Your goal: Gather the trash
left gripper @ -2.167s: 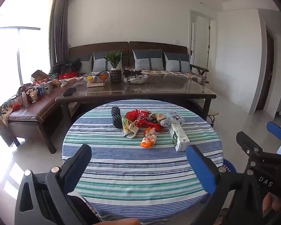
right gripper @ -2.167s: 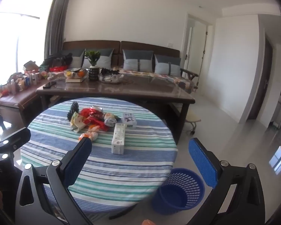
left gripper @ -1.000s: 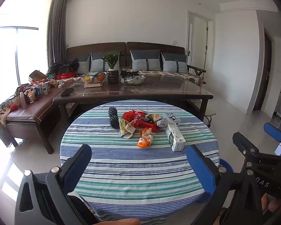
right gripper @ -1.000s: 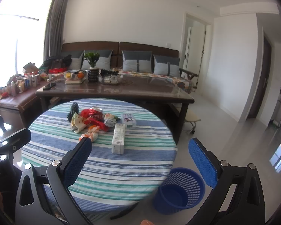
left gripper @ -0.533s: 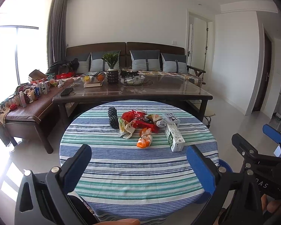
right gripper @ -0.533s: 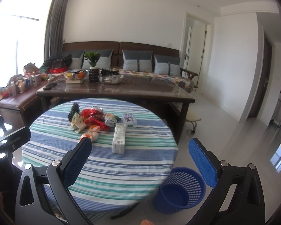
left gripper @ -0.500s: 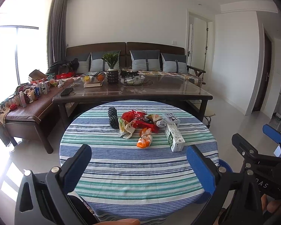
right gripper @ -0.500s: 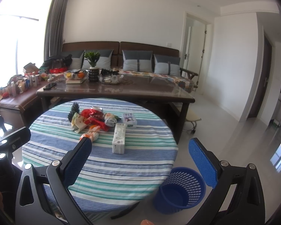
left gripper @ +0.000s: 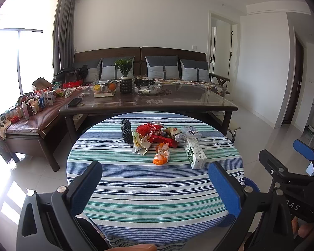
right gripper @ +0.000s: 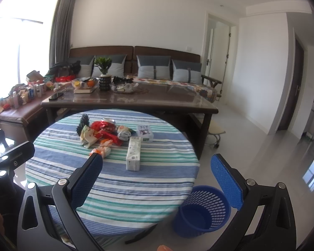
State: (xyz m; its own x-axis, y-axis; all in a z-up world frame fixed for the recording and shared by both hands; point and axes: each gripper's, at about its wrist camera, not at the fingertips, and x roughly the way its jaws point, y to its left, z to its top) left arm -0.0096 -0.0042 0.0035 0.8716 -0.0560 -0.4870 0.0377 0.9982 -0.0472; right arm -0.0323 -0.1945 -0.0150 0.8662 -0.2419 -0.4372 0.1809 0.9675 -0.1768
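A pile of trash lies on the round striped table: red wrappers, an orange packet, a white and green carton, a small tissue pack and a black spiky object. The same carton and red wrappers show in the right wrist view. A blue mesh bin stands on the floor at the table's right. My left gripper is open and empty, well short of the pile. My right gripper is open and empty too, over the table's near right edge.
A long dark coffee table with a plant and dishes stands behind the round table. Behind that is a sofa with cushions. A bench crowded with bottles is at left. Open tiled floor lies to the right.
Both views shifted slightly; the table and trash sit a little further off than 2 s ago. Both grippers stay open and empty.
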